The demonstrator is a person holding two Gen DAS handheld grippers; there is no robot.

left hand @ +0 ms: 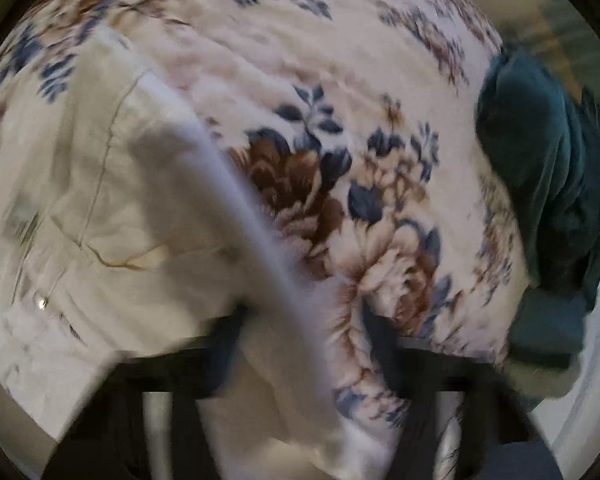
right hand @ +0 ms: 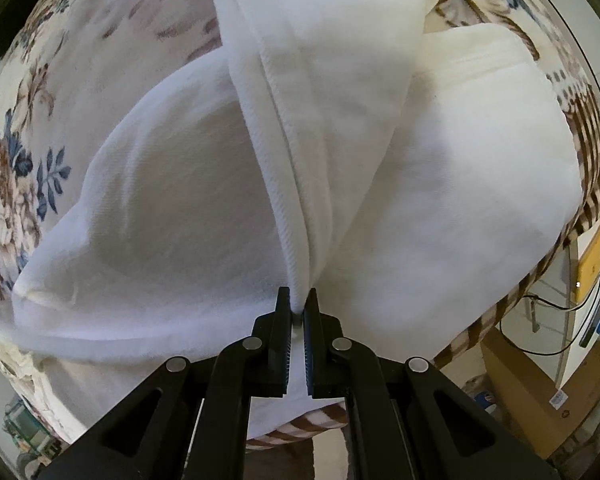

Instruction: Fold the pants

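My right claw (right hand: 299, 306) pinched tight on pants (right hand: 228, 200) seam, lower centre, pants spread mid-frame over floral blanket (right hand: 60, 92) — left claw (left hand: 304, 320) blurred, fingers apart, pants (left hand: 100, 200) draped across, grip unclear

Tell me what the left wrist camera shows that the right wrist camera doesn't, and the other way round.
Only the left wrist view shows a dark green garment heaped at the blanket's right edge, and the left gripper, blurred and open, with white cloth draped across its fingers. Only the right wrist view shows the right gripper shut on a hemmed edge of the white pants, plus a cardboard box and cables on the floor. Both show the white pants lying on the floral blanket.
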